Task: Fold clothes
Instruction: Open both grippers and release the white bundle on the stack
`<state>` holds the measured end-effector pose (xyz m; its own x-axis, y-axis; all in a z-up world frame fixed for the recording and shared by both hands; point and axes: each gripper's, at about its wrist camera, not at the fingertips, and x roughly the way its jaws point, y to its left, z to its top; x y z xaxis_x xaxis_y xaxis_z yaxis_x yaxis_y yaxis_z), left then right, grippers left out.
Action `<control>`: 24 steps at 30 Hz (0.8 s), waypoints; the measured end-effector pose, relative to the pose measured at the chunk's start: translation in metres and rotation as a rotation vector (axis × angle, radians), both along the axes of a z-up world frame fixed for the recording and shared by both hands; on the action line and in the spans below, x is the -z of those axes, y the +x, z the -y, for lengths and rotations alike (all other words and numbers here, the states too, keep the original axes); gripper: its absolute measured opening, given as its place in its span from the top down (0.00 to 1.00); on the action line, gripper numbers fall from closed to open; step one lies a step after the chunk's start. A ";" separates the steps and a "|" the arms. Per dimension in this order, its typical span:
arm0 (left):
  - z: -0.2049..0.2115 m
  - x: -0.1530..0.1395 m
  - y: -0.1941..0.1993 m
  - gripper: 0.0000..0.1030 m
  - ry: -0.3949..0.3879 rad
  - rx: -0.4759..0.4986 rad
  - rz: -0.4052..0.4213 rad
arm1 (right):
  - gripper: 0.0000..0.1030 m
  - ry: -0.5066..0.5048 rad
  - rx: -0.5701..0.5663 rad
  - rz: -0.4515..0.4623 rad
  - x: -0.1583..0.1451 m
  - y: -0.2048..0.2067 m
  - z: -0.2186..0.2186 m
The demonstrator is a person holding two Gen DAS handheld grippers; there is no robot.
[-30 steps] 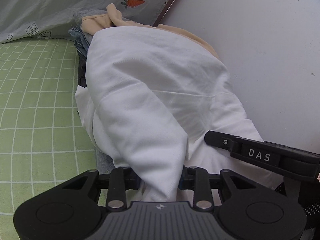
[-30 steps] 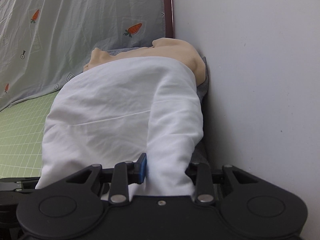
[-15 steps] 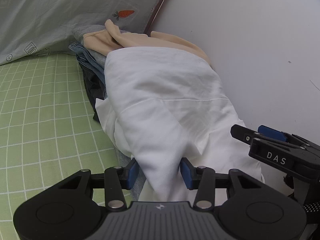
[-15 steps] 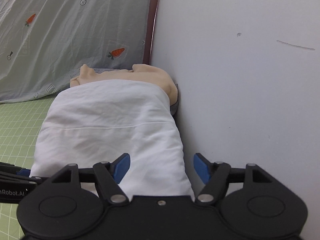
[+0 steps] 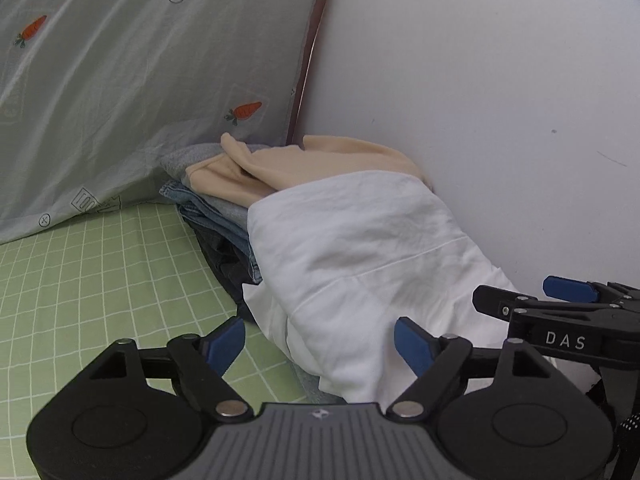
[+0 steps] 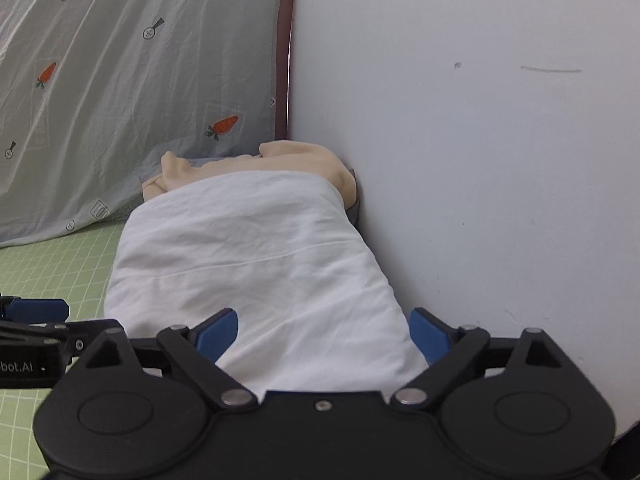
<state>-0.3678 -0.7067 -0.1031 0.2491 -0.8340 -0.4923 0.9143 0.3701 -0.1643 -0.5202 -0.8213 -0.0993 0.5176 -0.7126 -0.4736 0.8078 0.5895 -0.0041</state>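
Left wrist view: left gripper [image 5: 319,340] had its blue-padded jaws wide and still opening, gripping nothing. The near end of the folded white cotton garment [image 5: 360,256] lay between the pads, no pad pressing it. The garment sat on top of a stack of folded clothes [image 5: 212,208], over a beige knit piece [image 5: 256,164], with denim and dark layers below. The stack was on the green grid-pattern mat [image 5: 88,288], against the white wall [image 5: 480,80]. Right gripper [image 5: 560,308] showed at the right edge.

Right wrist view: right gripper [image 6: 323,332] jaws were also wide and opening, white garment [image 6: 248,248] between the pads, not clamped. Grey carrot-print sheet [image 6: 120,100] hung behind the stack.
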 end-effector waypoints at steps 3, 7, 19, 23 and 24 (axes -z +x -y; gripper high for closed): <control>-0.034 -0.027 0.006 0.00 -0.126 -0.059 0.042 | 0.00 -0.040 0.056 0.058 -0.020 0.003 -0.029; -0.080 -0.057 0.016 0.00 -0.209 -0.160 0.077 | 0.00 -0.060 0.082 0.083 -0.035 0.012 -0.066; -0.196 -0.077 0.075 0.00 -0.029 -0.122 0.117 | 0.00 0.016 0.134 0.083 -0.057 0.059 -0.196; -0.244 -0.077 0.097 0.00 -0.006 -0.076 0.101 | 0.00 0.046 0.148 0.067 -0.053 0.077 -0.246; -0.255 -0.076 0.103 0.00 0.000 -0.070 0.093 | 0.00 0.047 0.152 0.052 -0.051 0.082 -0.259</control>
<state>-0.2650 -0.4522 -0.0273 0.3512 -0.8129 -0.4646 0.8976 0.4335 -0.0798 -0.4378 -0.5624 -0.0481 0.4298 -0.7625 -0.4836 0.8862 0.4588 0.0641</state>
